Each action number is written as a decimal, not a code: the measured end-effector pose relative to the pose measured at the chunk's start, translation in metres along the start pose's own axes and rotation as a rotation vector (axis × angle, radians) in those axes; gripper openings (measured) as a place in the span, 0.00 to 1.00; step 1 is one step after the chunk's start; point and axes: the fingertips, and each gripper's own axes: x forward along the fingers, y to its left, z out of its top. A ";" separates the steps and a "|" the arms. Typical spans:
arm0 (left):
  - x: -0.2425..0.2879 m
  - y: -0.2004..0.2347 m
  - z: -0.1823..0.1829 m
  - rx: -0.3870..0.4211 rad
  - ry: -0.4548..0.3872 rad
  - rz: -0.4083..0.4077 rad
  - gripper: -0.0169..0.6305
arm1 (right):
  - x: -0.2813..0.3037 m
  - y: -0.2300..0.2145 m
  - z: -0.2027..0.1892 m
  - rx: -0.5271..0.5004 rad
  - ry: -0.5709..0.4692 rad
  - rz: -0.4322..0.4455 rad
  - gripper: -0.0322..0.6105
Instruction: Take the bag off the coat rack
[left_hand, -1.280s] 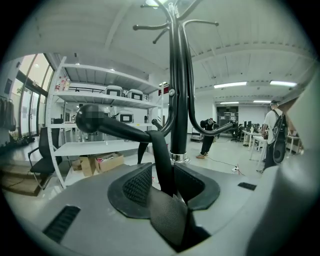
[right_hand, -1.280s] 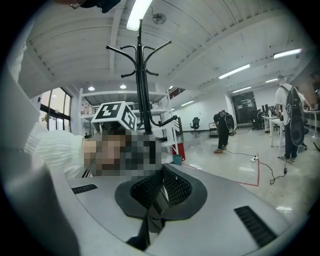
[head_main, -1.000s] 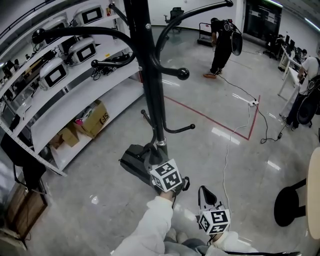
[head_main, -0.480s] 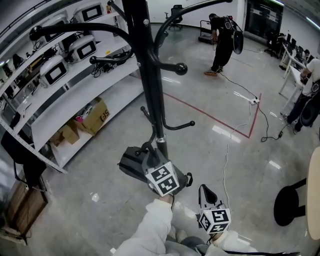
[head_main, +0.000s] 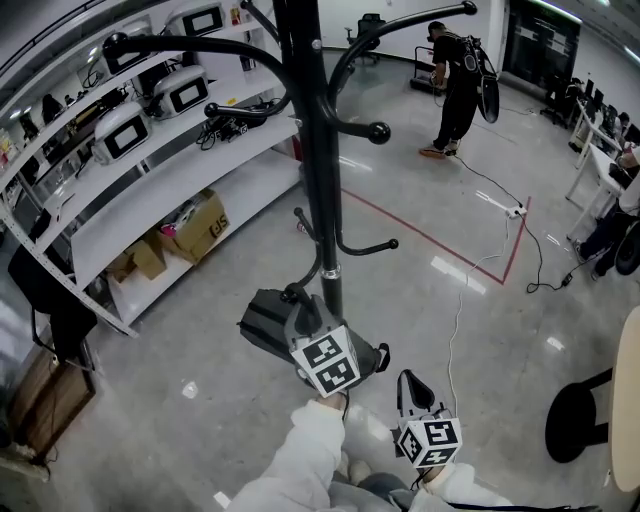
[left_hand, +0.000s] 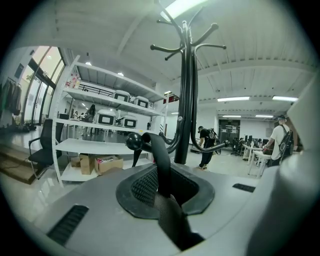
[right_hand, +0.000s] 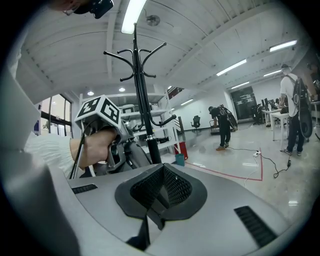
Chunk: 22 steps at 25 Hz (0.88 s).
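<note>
Overhead, my left gripper (head_main: 303, 318) reaches low to the coat rack (head_main: 318, 180), beside the dark bag (head_main: 262, 322); the right gripper (head_main: 411, 388) sits nearer me. Left gripper view alone shows jaws clamped on the bag's strap (left_hand: 160, 170), looped over a ball-tipped hook (left_hand: 134, 141). Right gripper view: jaws together, empty.

Black coat rack (head_main: 318, 200) upright, centre frame. Dark bag (head_main: 262, 325) low beside its pole, by a lower hook. Left hand-held gripper (head_main: 303, 318) against the bag's top; right hand-held gripper (head_main: 411, 383) apart, pointing away from the person.
</note>
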 end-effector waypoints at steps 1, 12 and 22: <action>-0.002 0.001 0.002 -0.004 -0.003 0.001 0.10 | 0.000 0.001 0.000 0.002 -0.001 0.004 0.07; -0.017 0.014 0.005 -0.024 -0.005 0.027 0.10 | -0.008 0.011 0.001 0.001 -0.008 0.041 0.07; -0.045 0.026 -0.004 0.009 0.010 0.039 0.10 | -0.014 0.022 -0.002 -0.004 -0.014 0.076 0.07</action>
